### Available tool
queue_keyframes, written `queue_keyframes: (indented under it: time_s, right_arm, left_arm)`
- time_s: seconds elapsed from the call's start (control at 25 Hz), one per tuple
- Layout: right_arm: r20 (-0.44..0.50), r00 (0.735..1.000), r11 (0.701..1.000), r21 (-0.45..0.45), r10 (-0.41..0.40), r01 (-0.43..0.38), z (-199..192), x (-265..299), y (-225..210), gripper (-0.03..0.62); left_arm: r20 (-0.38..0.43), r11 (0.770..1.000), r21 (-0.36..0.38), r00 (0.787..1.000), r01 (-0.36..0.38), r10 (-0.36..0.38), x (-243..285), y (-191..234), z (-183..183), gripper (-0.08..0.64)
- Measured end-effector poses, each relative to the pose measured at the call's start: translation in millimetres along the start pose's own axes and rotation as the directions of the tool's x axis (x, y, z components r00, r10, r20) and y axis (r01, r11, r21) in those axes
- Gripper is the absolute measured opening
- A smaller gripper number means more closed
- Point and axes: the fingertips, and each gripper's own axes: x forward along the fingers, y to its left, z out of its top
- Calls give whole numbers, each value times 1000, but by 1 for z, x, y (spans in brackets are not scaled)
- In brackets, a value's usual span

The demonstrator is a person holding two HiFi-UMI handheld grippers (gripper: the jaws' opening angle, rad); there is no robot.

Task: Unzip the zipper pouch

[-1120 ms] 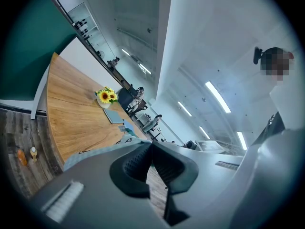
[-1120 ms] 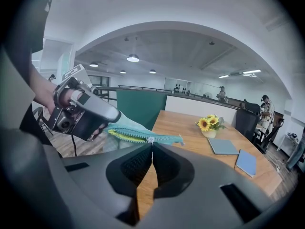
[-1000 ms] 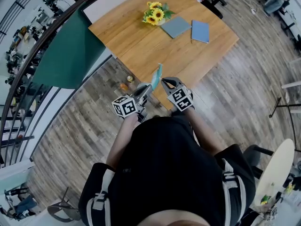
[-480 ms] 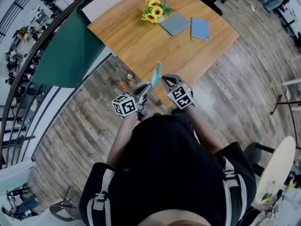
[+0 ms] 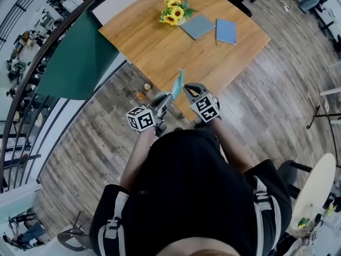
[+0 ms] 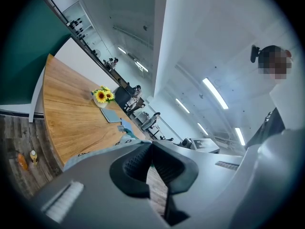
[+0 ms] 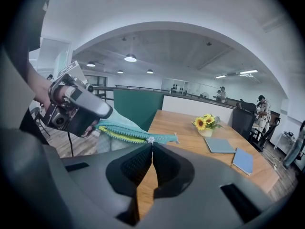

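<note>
A teal zipper pouch (image 5: pixel 177 84) hangs in the air between my two grippers, over the near corner of the wooden table (image 5: pixel 160 47). My left gripper (image 5: pixel 166 98) is shut on one end of the pouch; in the left gripper view the teal fabric (image 6: pixel 125 139) lies along its closed jaws (image 6: pixel 151 146). My right gripper (image 7: pixel 152 146) is shut on the zipper pull (image 7: pixel 150 140). In the right gripper view the pouch (image 7: pixel 125 131) shows yellow-green teeth parted between the left gripper (image 7: pixel 74 104) and the slider, and a closed stretch beyond it.
On the table stand a vase of sunflowers (image 5: pixel 173 12), a grey notebook (image 5: pixel 198 26) and a blue notebook (image 5: pixel 226 32). A green partition (image 5: pixel 80 57) runs along the table's left side. Small bottles (image 5: pixel 144 92) sit on the wood floor below the pouch.
</note>
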Motion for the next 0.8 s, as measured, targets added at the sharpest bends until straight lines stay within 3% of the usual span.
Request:
queue_keyframes:
  time_s: [0.8]
  right_arm:
    - [-17, 1000, 1000, -8, -16, 16, -4, -4, -15, 9]
  left_arm:
    - [-17, 1000, 5, 1000, 13, -13, 5, -6, -3, 6]
